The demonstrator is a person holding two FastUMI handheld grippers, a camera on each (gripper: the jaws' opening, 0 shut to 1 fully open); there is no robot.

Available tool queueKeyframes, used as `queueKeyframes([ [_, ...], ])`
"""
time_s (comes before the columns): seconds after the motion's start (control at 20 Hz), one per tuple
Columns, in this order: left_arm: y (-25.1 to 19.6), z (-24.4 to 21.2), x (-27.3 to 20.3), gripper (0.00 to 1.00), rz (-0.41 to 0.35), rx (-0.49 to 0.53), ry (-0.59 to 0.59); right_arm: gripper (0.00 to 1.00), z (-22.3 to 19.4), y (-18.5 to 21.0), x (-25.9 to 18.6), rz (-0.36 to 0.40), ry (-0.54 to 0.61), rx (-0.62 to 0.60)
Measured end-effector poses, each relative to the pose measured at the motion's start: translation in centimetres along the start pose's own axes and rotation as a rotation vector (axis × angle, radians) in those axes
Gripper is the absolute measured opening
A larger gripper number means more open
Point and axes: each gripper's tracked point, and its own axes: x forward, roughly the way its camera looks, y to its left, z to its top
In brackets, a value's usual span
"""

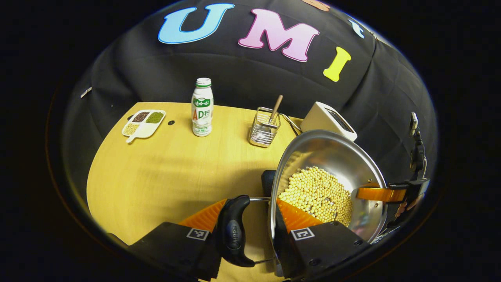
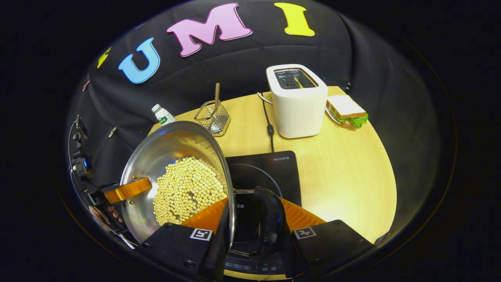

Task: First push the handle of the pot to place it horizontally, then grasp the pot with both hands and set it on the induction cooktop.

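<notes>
A steel pot (image 1: 332, 152) holding yellow soybeans (image 1: 317, 194) hangs tilted above the wooden table, held from both sides. My left gripper (image 1: 248, 215) is shut across the pot's rim, with the black side handle (image 1: 233, 231) between its fingers. Across the pot, my right gripper (image 1: 385, 194) clamps the far rim. In the right gripper view, my right gripper (image 2: 252, 213) is shut over the rim and the other black handle (image 2: 270, 219). The pot (image 2: 164, 152) sits left of it, with my left gripper (image 2: 127, 190) on its far side. The black induction cooktop (image 2: 270, 170) lies right underneath.
A white toaster (image 2: 297, 100) stands behind the cooktop, its cable (image 2: 268, 121) running to it, with a sandwich (image 2: 346, 109) to its right. A wire basket (image 1: 265, 127) with a utensil, a milk bottle (image 1: 202, 107) and a divided dish of beans (image 1: 143, 122) line the back of the table (image 1: 156, 176).
</notes>
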Motion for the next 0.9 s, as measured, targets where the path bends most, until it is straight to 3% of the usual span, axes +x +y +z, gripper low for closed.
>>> queueKeyframes([
  [0.1, -1.0, -0.3, 0.8, 0.61, 0.002, 0.001, 0.004, 0.55, 0.1, -1.3, 0.3, -0.003, 0.006, 0.002],
  [0.2, -1.9, -0.7, 1.6, 0.61, 0.005, -0.002, 0.009, 0.60, 0.0, -2.5, 0.6, -0.006, 0.013, 0.007],
  [0.9, -2.8, -3.5, 6.6, 0.61, -0.002, -0.033, 0.060, 0.60, -1.2, -6.6, 3.9, -0.040, 0.058, 0.006],
])
